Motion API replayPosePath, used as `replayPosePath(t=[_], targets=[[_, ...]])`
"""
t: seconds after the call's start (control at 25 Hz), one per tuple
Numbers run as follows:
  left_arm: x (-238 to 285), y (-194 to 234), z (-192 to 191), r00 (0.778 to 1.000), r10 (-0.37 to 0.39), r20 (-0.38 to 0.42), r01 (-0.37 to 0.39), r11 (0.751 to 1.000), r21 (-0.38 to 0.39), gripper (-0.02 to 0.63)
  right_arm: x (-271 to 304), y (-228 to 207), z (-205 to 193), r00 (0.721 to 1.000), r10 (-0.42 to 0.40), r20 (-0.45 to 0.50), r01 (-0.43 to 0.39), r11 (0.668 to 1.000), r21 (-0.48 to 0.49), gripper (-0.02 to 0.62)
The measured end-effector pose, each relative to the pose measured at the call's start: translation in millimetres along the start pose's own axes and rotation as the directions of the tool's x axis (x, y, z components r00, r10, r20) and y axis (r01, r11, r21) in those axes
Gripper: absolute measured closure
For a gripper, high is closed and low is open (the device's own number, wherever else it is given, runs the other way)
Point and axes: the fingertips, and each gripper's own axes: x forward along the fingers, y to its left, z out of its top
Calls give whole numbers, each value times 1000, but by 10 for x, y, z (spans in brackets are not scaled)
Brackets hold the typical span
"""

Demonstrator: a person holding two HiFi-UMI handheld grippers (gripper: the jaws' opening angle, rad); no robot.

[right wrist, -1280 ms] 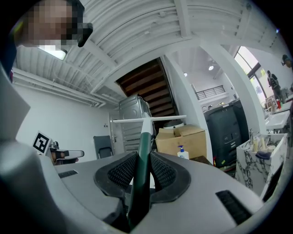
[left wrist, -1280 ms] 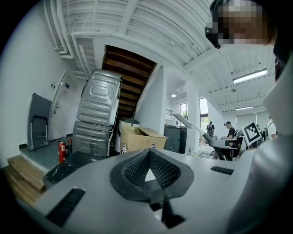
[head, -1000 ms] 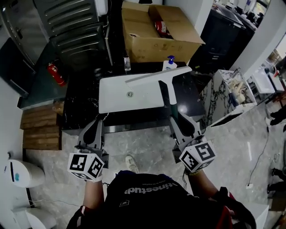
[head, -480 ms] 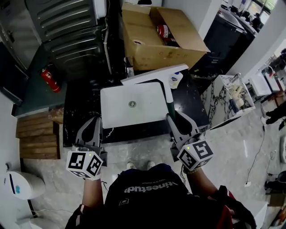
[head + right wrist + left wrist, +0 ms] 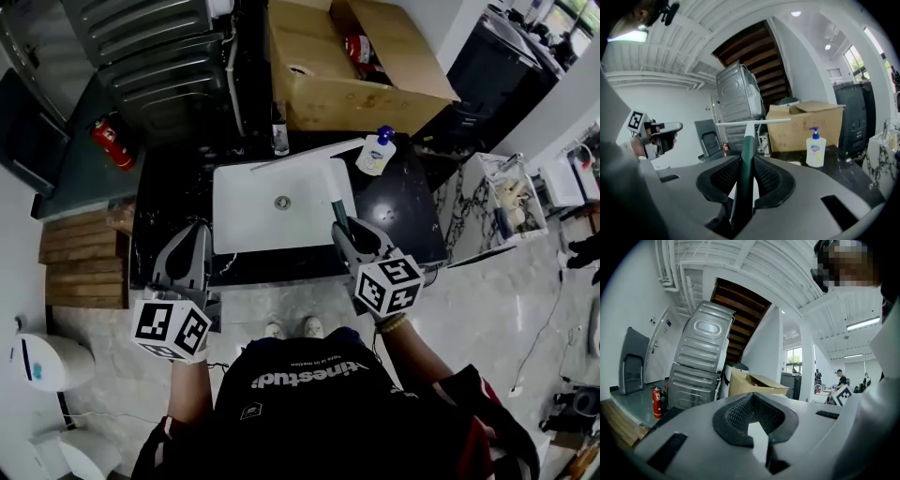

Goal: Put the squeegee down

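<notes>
The person stands at the near side of a black counter (image 5: 412,211) with both arms stretched out toward the far side. The right hand (image 5: 398,323) holds the right gripper (image 5: 349,231) over the near right corner of a white sink (image 5: 253,211). Its jaws are closed tight on the dark green handle of the squeegee (image 5: 338,214), which runs straight out from between the pads. The squeegee's long white blade sits across the far edge of the sink, with its right end just beside a soap bottle (image 5: 377,153). No view shows whether the blade touches the sink. In the right gripper view the handle rises from the jaws of the right gripper (image 5: 743,176) up to the thin white blade of the squeegee (image 5: 752,123), and the soap bottle (image 5: 815,147) stands to the right. The left hand holds the left gripper (image 5: 195,232) out over the near left part of the counter, beside the sink. In the left gripper view the jaws of the left gripper (image 5: 757,425) stand only a little apart, with nothing between them. A big cardboard box (image 5: 356,75) sits past the counter on the far side, and a red fire extinguisher (image 5: 111,142) stands far off to the left.
</notes>
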Motion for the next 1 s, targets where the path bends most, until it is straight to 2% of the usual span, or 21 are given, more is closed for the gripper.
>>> replayPosePath(t=[0.08, 0.2, 0.48, 0.68, 1.0], targets=[[1, 4, -26, 1000, 7, -7, -6, 1000, 9, 594, 214, -135, -385, 995, -3, -101, 5, 1000, 20, 482], [-11, 13, -27, 1000, 22, -16, -21, 1000, 18, 594, 482, -310, -912, 968, -15, -249, 21, 1000, 22, 480], [-59, 59, -37, 997, 63, -36, -62, 998, 31, 594, 850, -527, -1657, 867, -58, -495, 74, 997, 13, 480], [-80, 123, -53, 996, 83, -42, -82, 996, 28, 592, 926, -544, -1858, 805, -48, -591, 83, 996, 32, 480], [-28, 177, -59, 996, 84, -33, -83, 996, 17, 594, 926, -616, -2015, 774, -74, -628, 93, 996, -3, 476]])
